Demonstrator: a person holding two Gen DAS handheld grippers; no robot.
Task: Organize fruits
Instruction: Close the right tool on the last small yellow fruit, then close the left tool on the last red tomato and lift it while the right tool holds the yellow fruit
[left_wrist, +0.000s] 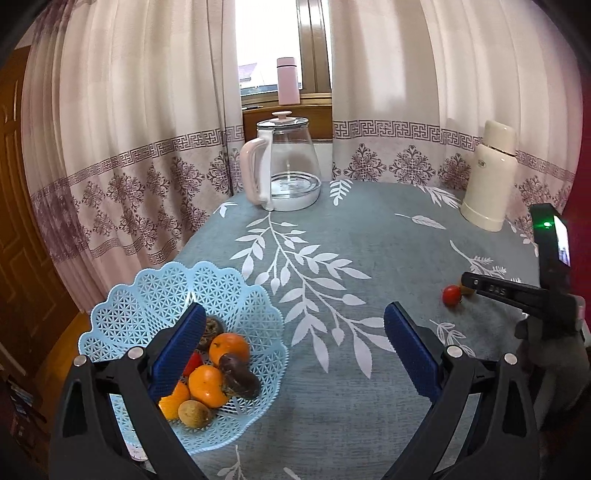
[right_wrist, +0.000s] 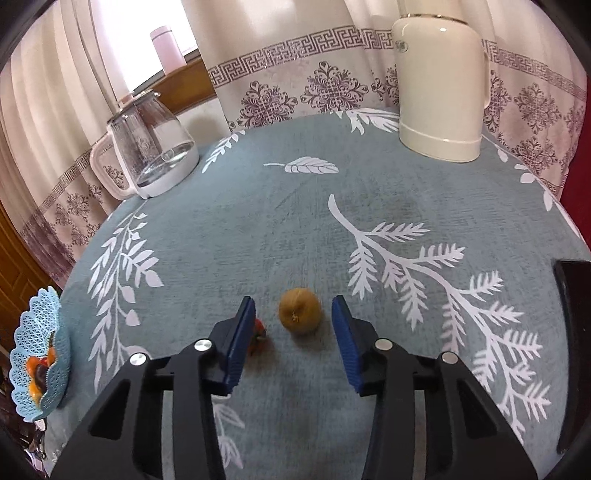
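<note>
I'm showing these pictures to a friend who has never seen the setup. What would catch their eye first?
Probably the blue lattice basket at the table's left edge, piled with oranges and darker fruit. Next, the brown round fruit lying between the open fingers of the right gripper, a small red fruit beside it. At the back stand a glass kettle and a cream flask.

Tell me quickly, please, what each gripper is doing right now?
Left gripper: open, empty, beside the basket.
Right gripper: open, empty, straddling the brown fruit.
</note>
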